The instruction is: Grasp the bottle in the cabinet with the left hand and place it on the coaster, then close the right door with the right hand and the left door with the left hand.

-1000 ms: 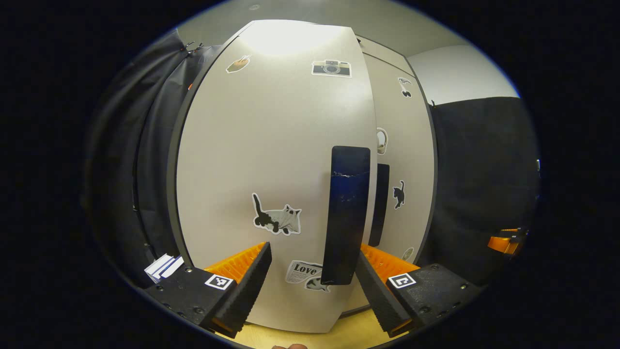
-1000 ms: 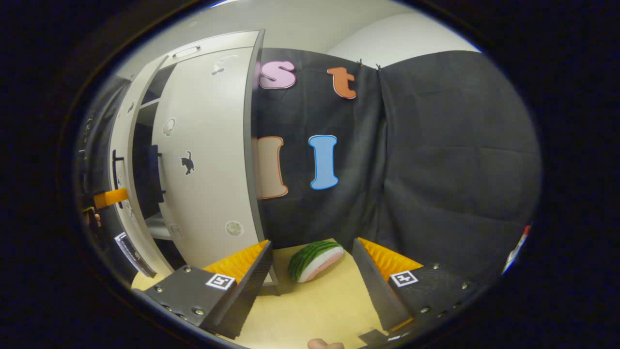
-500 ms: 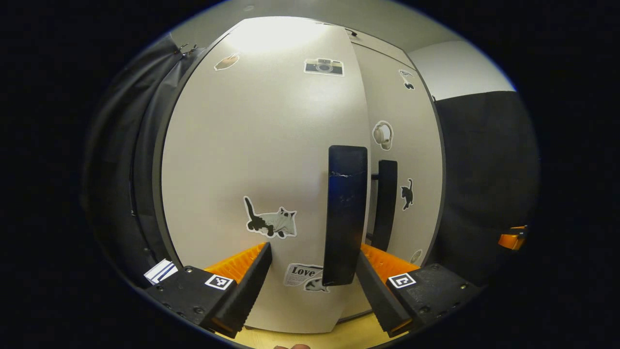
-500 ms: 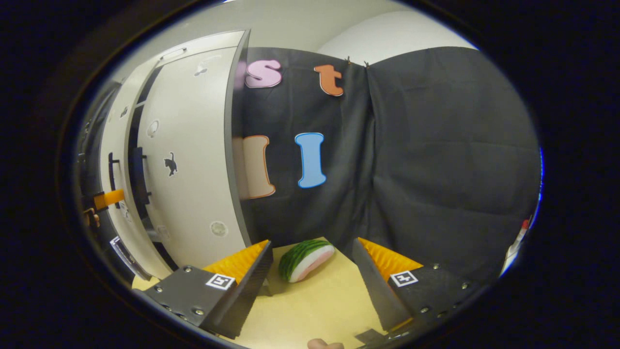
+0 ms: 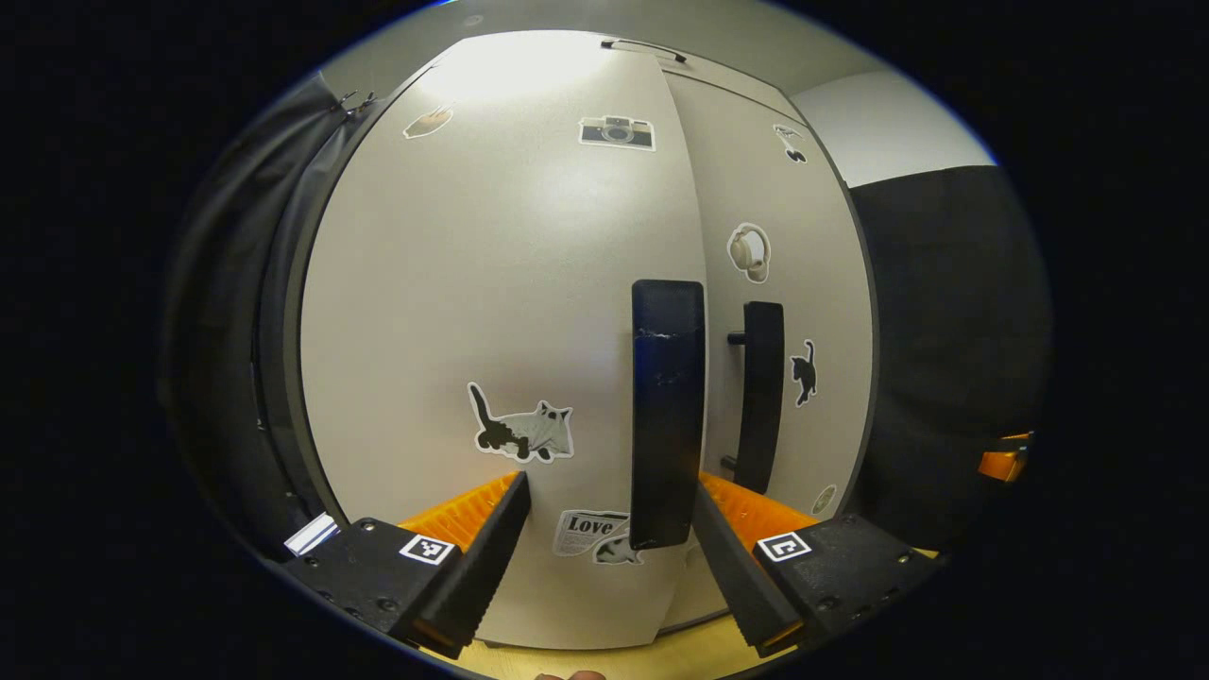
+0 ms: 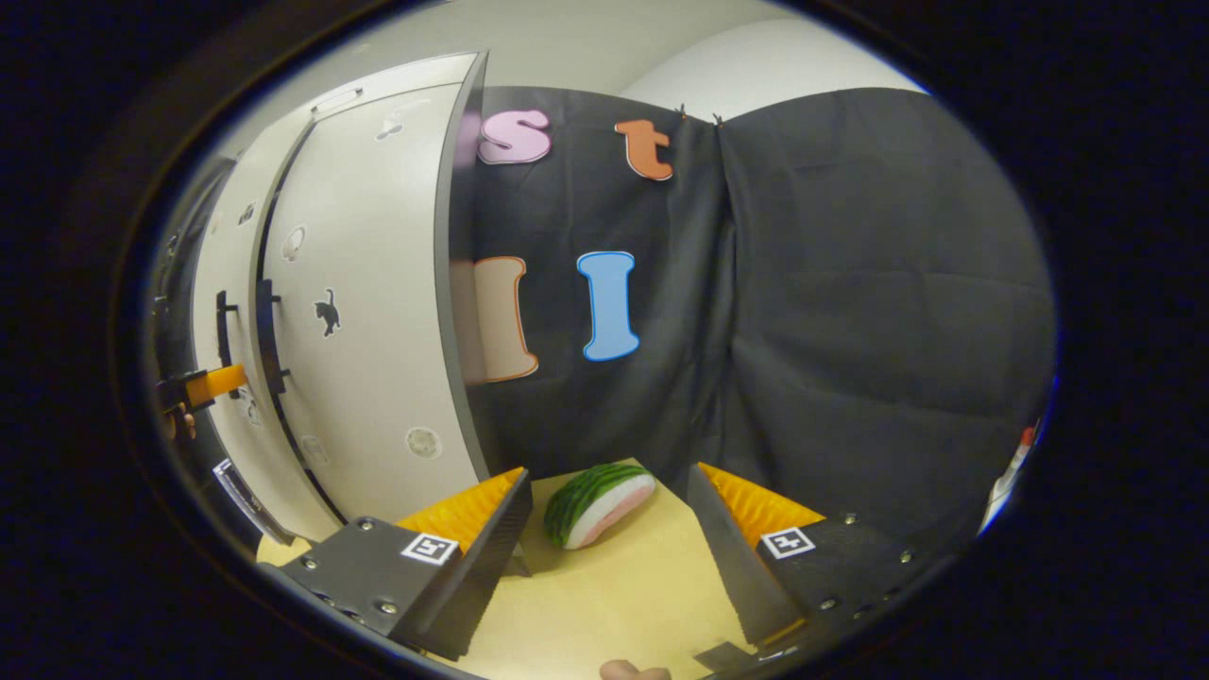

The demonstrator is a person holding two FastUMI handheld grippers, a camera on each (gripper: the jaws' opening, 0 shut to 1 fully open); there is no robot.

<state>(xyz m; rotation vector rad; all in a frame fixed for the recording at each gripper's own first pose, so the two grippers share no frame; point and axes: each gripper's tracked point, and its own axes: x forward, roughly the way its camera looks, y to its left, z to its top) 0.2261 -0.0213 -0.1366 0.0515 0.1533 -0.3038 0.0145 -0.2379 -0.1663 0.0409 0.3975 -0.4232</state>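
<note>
Facing left door [image 5: 491,312] dead ahead of left tongs [image 5: 604,538]; tongs gaping wide, empty, vertical handle [image 5: 667,416] standing between fingers, right door [image 5: 784,283] lying just beyond.

Staged recording booth: black cloth wall [image 6: 850,312], sticker-covered cabinet [image 5: 491,283], toy watermelon slice [image 6: 599,491] on desk [image 6: 604,595].

Left tool [image 5: 604,529] and right tool [image 6: 609,529], fingers spread wide.
</note>
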